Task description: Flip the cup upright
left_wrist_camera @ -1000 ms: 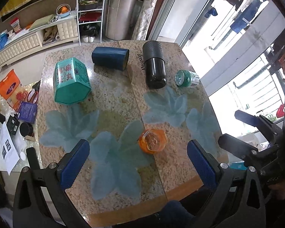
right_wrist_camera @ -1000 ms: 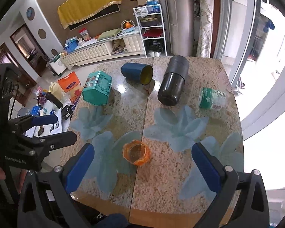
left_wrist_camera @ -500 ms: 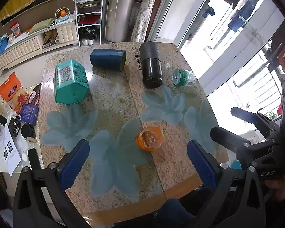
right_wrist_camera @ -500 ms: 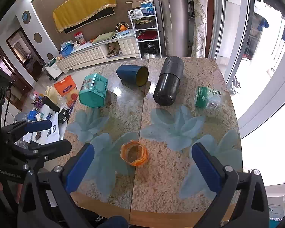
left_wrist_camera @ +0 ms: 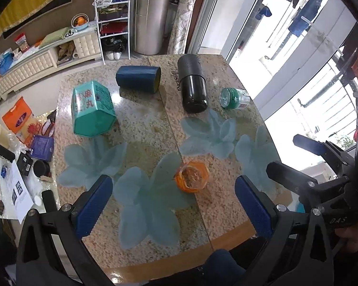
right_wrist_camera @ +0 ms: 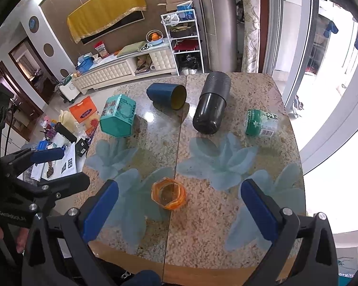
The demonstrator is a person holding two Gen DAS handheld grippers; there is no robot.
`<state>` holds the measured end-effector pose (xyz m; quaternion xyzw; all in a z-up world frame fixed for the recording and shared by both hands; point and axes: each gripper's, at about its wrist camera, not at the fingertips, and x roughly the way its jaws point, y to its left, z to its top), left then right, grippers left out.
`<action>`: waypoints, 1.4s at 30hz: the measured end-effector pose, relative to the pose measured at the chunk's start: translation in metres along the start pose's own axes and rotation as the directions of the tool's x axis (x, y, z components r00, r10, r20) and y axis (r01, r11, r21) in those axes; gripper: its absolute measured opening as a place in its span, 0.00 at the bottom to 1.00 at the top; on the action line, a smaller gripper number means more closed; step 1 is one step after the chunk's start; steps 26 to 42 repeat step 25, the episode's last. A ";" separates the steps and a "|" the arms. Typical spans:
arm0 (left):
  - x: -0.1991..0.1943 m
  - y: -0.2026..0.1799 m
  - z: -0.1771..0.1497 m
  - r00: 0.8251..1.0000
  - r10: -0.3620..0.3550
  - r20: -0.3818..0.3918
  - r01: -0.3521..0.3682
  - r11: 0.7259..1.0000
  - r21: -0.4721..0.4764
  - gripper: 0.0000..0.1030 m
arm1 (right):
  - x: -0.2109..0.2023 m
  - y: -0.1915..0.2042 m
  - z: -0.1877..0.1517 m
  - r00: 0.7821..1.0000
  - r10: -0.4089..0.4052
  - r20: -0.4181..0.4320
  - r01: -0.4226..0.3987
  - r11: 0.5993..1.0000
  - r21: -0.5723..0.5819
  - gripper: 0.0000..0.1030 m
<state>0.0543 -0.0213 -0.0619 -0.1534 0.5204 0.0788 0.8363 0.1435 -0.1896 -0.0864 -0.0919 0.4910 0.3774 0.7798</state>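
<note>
A dark blue cup [left_wrist_camera: 138,79] with a yellow inside lies on its side at the far part of the table, mouth to the right; it also shows in the right wrist view [right_wrist_camera: 167,95]. My left gripper [left_wrist_camera: 174,205] is open and empty, high above the table's near edge. My right gripper [right_wrist_camera: 179,212] is open and empty, also high over the near edge. Each gripper shows in the other's view, the right one [left_wrist_camera: 296,157] and the left one [right_wrist_camera: 57,169]. Both are far from the cup.
On the stone table [left_wrist_camera: 143,128] lie a black flask [left_wrist_camera: 192,85], a green-capped clear jar [left_wrist_camera: 234,98] and a teal hexagonal tin [left_wrist_camera: 92,109]. A small orange jar [left_wrist_camera: 191,176] stands near the middle front. Clutter covers a low table at left [left_wrist_camera: 14,166].
Both grippers have risen and drawn back a little, so the table looks smaller and farther. Nothing on the table has moved.
</note>
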 end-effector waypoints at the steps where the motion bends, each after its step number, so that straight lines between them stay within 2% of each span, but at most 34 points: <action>1: -0.001 0.001 0.000 1.000 0.001 0.005 -0.001 1.000 -0.003 1.00 | -0.001 0.001 0.000 1.000 0.004 0.003 -0.004 1.000 -0.003 1.00; 8: -0.007 0.003 0.002 1.000 0.004 0.029 -0.004 1.000 -0.018 1.00 | -0.001 0.005 0.000 1.000 0.020 0.015 -0.020 1.000 -0.022 1.00; 13: -0.010 0.003 -0.001 0.998 -0.030 0.057 0.031 0.999 -0.017 1.00 | 0.000 0.004 -0.001 1.000 0.022 0.016 -0.022 0.999 -0.025 1.00; 17: -0.013 -0.001 0.000 0.996 0.015 0.084 -0.015 1.000 0.003 1.00 | 0.002 0.002 -0.002 1.000 0.029 0.008 -0.029 0.999 -0.017 1.00; 19: -0.014 -0.004 0.000 0.993 0.061 0.100 -0.063 0.998 0.013 1.00 | 0.001 0.003 -0.002 0.999 0.039 0.009 -0.039 0.999 -0.016 1.00; 21: -0.015 -0.004 0.000 0.992 0.062 0.112 -0.064 0.998 0.014 1.00 | 0.000 0.004 -0.002 0.999 0.043 0.013 -0.042 0.999 -0.018 1.00; 42: -0.015 -0.001 0.000 0.992 0.055 0.113 -0.054 0.999 -0.007 1.00 | 0.001 0.004 -0.004 0.999 0.043 0.009 -0.042 0.999 -0.018 1.00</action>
